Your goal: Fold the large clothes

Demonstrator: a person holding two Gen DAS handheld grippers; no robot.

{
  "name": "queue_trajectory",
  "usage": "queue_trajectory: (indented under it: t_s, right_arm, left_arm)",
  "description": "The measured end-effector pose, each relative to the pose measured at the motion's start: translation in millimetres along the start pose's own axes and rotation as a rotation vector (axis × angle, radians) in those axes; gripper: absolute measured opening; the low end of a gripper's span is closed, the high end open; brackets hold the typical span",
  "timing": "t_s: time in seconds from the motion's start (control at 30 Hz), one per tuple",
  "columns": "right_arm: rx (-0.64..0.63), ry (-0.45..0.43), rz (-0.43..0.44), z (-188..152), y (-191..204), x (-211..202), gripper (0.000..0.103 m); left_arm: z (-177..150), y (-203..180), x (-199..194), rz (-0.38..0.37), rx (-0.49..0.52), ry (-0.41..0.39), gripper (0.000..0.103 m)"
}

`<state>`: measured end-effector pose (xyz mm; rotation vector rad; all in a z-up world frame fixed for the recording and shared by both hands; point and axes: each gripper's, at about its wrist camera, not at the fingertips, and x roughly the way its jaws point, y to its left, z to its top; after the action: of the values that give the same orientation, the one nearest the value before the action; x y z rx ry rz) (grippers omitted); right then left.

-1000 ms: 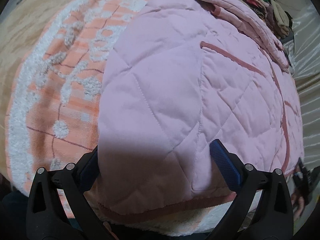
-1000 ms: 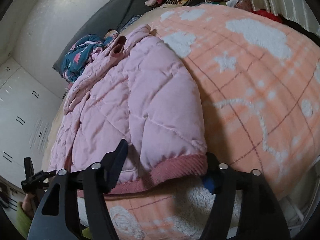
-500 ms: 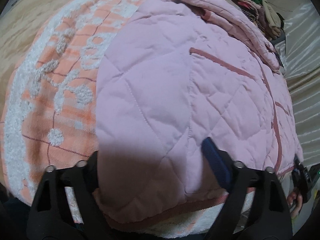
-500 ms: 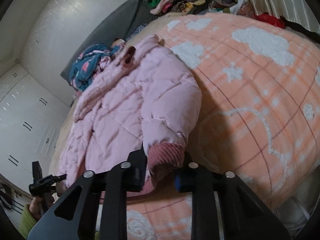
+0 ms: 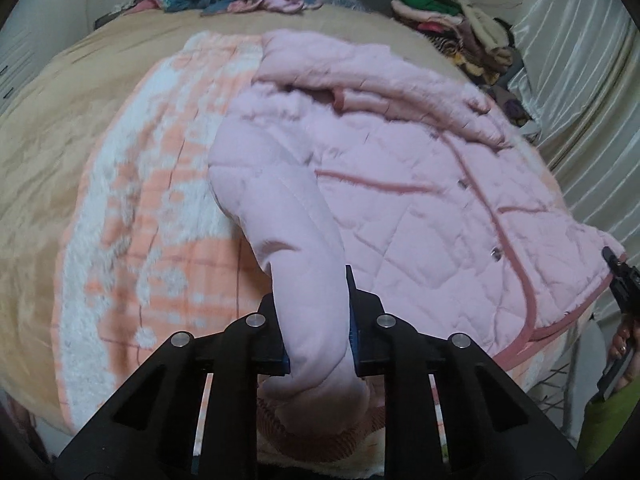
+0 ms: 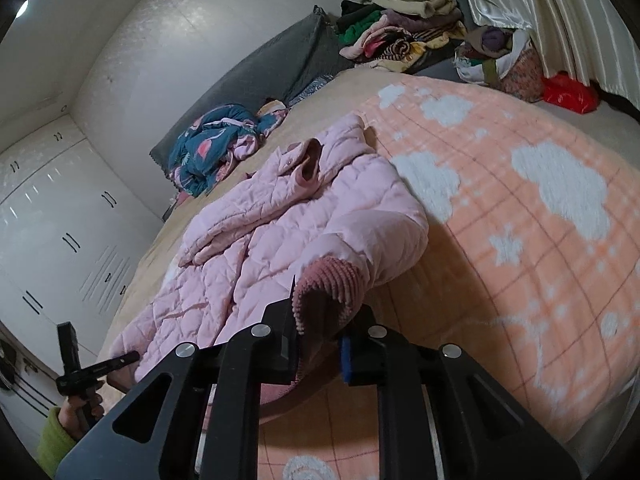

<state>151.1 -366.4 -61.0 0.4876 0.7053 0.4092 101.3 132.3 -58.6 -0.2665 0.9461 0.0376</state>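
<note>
Since the earlier frames, both tools have been closed and raised. One sleeve of the pink quilted jacket is clamped by the left tool; its ribbed cuff is pinched by the right tool. Jacket body lies on the orange blanket on the bed.

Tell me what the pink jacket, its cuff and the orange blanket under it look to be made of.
Pink jacket: thin woven shell over padding, probably synthetic; matte, diamond-stitched and puffy.
Cuff: ribbed knit in darker rose; raised ridges show clearly.
Orange blanket: soft fleece or plush, likely synthetic; fuzzy pile, with the white cloud shapes standing fluffier than the orange ground.
</note>
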Motion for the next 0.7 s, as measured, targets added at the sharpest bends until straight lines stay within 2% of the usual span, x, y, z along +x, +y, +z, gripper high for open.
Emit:
queue_trajectory:
  t_s: [0.17, 0.3, 0.7]
  right_arm:
    - [-0.013, -0.020, 0.021, 18, 8, -6, 0.013]
    - [-0.028, -0.044, 0.034, 32, 15, -9, 0.013]
    - [-0.025, -0.081, 0.043, 79, 29, -3, 0.012]
  left_arm:
    - [21, -9, -16, -0.025, 0.008, -0.062, 0.011]
    - [35, -19, -28, 0.006, 0.049, -0.117, 0.011]
    - [86, -40, -45, 0.016, 0.099, -0.237, 0.011]
